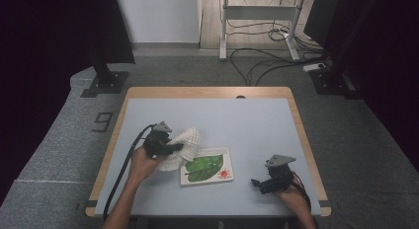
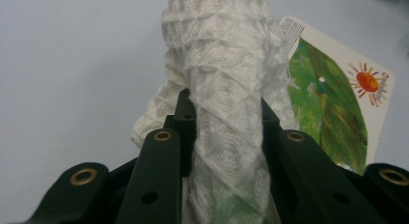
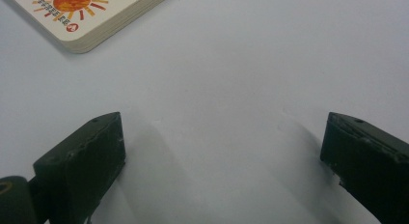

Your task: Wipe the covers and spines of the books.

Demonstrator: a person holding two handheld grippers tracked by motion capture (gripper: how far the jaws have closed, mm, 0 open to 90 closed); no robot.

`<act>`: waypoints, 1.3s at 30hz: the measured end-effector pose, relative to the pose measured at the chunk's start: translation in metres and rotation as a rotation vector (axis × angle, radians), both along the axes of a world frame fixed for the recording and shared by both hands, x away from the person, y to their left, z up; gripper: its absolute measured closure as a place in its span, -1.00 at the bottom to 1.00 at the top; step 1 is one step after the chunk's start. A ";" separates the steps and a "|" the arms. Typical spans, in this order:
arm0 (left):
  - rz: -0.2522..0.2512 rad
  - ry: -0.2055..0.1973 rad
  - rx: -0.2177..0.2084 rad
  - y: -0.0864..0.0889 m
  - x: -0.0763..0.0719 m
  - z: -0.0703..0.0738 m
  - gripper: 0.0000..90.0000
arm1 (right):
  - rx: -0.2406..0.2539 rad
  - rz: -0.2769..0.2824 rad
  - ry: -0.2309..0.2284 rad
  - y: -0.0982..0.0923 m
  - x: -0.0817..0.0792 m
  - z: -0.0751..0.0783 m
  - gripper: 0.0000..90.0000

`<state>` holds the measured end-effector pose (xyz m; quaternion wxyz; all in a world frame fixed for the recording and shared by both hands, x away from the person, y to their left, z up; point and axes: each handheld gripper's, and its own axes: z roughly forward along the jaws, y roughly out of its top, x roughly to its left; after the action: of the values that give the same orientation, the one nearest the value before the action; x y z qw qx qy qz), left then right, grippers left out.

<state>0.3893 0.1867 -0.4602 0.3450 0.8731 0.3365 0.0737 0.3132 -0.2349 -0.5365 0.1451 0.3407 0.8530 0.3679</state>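
Your left gripper has its fingers pinched on the white cloth, draped over the book at its 10 o'clock corner; soft, light, floppy. Right gripper idles wide open

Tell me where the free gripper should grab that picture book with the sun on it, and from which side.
Take the picture book at its sun corner, coming in from the right gripper side. It lies flat, so one finger must slide under the thick edge. The white cloth, held by the left gripper, overlaps the far end.
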 end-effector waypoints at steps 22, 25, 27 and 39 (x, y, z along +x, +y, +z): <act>-0.007 0.005 0.029 -0.023 -0.002 -0.033 0.57 | 0.001 0.000 0.000 0.000 0.000 0.000 -0.97; -0.014 0.005 0.032 -0.030 -0.001 -0.033 0.57 | 0.001 0.000 0.000 0.000 0.000 0.000 -0.97; -0.020 0.007 0.033 -0.034 0.000 -0.033 0.57 | 0.000 0.002 -0.001 0.000 0.000 0.000 -0.97; -0.056 0.010 0.051 -0.062 0.005 -0.033 0.57 | 0.001 0.000 0.000 0.000 0.000 0.000 -0.97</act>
<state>0.3947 0.1246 -0.4933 0.3229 0.8910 0.3118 0.0681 0.3131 -0.2350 -0.5365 0.1452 0.3407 0.8528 0.3682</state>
